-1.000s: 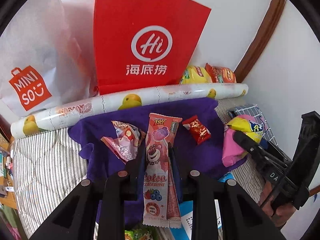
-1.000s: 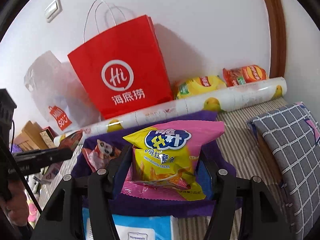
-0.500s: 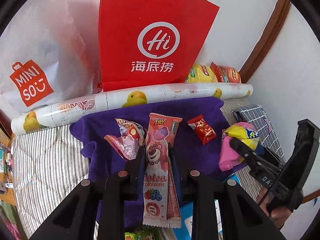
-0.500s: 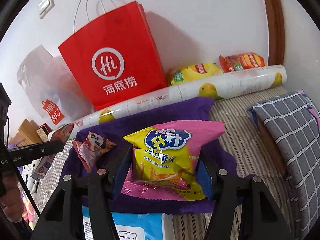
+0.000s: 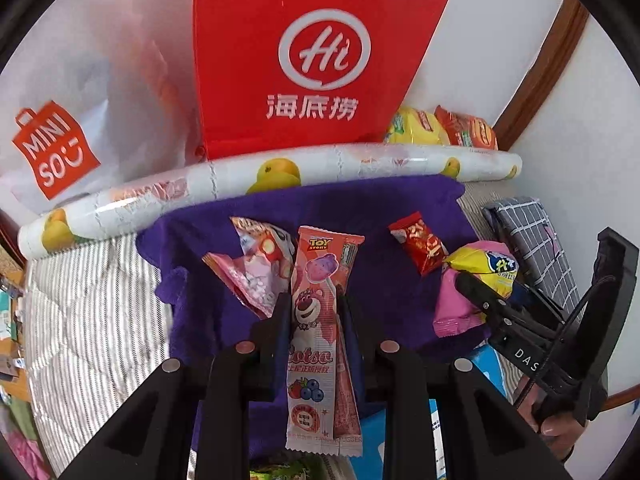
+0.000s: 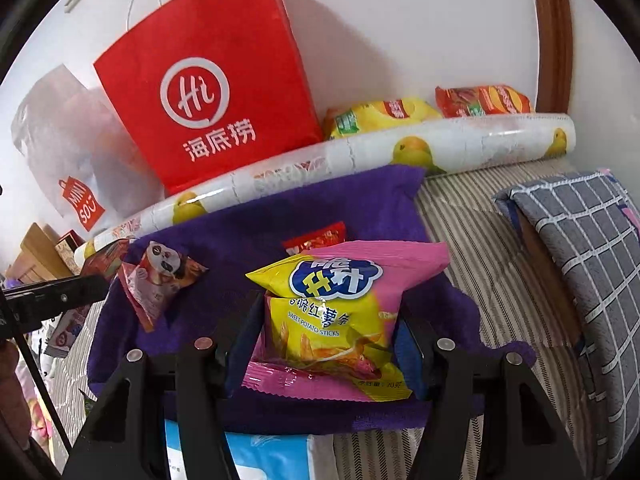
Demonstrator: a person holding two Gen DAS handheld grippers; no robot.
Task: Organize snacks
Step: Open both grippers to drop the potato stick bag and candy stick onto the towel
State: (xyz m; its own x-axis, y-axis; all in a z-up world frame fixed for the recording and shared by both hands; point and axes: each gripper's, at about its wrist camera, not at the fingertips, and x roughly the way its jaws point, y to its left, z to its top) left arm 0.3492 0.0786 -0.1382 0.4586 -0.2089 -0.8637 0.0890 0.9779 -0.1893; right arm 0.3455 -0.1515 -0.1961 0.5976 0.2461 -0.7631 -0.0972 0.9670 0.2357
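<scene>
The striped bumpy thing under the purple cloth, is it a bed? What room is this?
Probably a bedroom. The snacks lie on a purple towel spread over a striped quilted mattress, a checked pillow sits to the right, and shopping bags lean against the wall.

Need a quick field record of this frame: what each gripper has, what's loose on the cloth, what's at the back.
left gripper: shut on Lotso lollipop packet
right gripper: shut on sweet potato sticks bag
surface: purple cloth on striped bedding
loose on cloth: pink panda snack packet, small red packet
back: red Hi bag, white Miniso bag, duck-print roll, two chip bags behind the roll
</scene>
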